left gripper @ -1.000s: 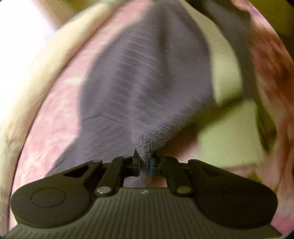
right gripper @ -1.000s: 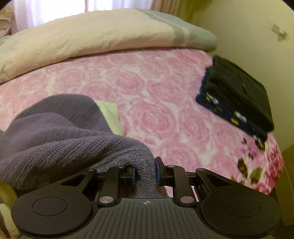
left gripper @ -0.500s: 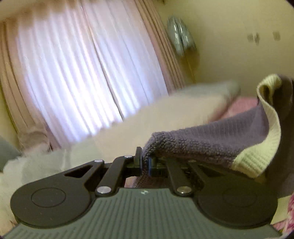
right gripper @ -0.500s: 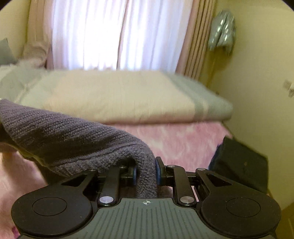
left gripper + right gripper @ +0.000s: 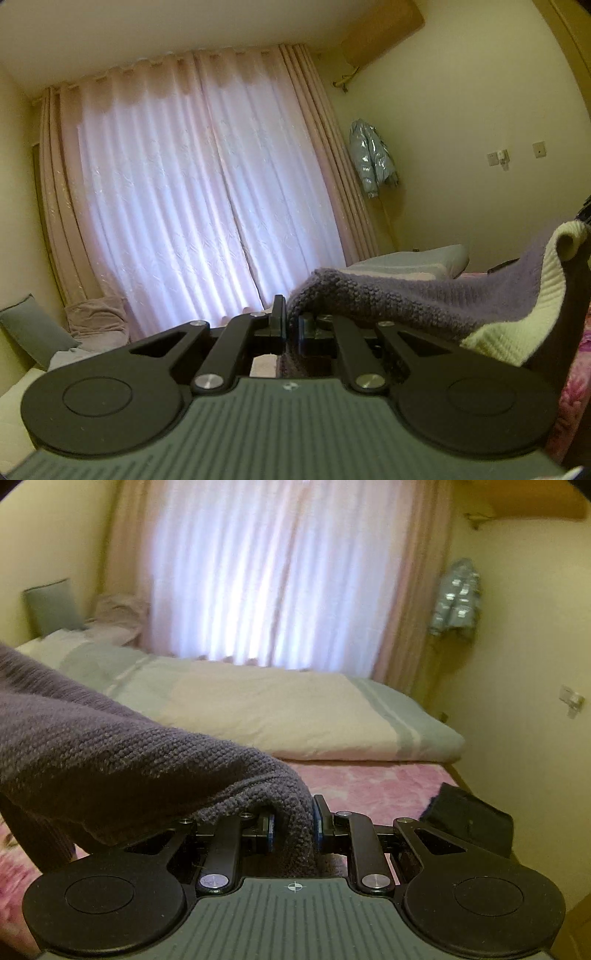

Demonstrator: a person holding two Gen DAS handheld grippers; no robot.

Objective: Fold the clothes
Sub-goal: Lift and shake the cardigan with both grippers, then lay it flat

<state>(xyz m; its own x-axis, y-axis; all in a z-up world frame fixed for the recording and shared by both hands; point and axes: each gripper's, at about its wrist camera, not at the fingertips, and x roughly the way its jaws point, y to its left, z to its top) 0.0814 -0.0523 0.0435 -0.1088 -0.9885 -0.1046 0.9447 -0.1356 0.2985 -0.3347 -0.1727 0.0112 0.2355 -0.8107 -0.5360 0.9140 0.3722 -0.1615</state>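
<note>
A purple knit sweater (image 5: pixel 406 299) with a pale yellow-green ribbed band (image 5: pixel 546 280) hangs in the air between both grippers. My left gripper (image 5: pixel 291 325) is shut on one corner of the knit, and the cloth stretches away to the right. My right gripper (image 5: pixel 293 827) is shut on another bunch of the same sweater (image 5: pixel 110 753), which drapes to the left. Both grippers are raised and point toward the curtained window. The lower part of the sweater is hidden below the views.
The bed with a pink rose sheet (image 5: pixel 369 779) lies below. A folded cream and grey duvet (image 5: pixel 277 709) lies across its far side. A folded dark garment stack (image 5: pixel 469 819) sits at the bed's right edge. Curtains (image 5: pixel 192 206) and a silver jacket (image 5: pixel 373 162) are behind.
Both grippers have lifted the sweater off the bed and tilted upward. The views went from the pink sheet to the window and walls. Both stay shut on the knit.
</note>
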